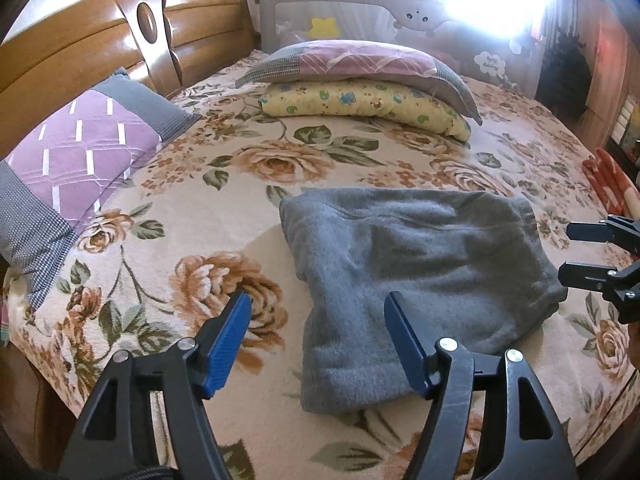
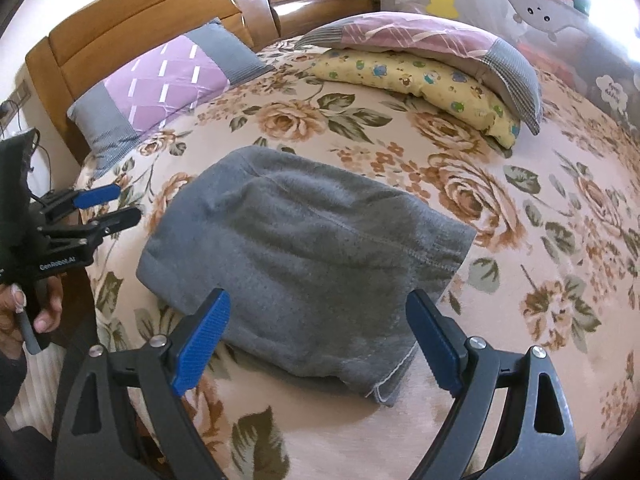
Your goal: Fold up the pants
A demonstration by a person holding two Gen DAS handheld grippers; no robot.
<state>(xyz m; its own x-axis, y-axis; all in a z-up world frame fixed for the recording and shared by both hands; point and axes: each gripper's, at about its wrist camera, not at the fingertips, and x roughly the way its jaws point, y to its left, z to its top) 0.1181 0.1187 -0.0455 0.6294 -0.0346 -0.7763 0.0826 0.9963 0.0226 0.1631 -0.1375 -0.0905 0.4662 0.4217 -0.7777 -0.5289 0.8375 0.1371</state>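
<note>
Bed (image 1: 168,240) with floral blanket fills both views, wooden headboard (image 1: 80,40) at 10 o'clock. Pillows stacked (image 1: 360,76) at 12 o'clock, purple pillow (image 1: 80,152) at 9. Grey pants (image 1: 416,280) lie folded in a compact rectangle mid-blanket, hem corner (image 2: 384,392) probably nearest the right tongs. Left gripper (image 1: 318,340) jaws wide apart, empty, just above the pants' near edge. Right gripper (image 2: 318,334) jaws also spread wide, gripping nothing, over the near edge.

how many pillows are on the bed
3: a purple and grey pillow by the headboard; a pink and grey pillow stacked on a yellow print pillow. Others may be hidden.
</note>
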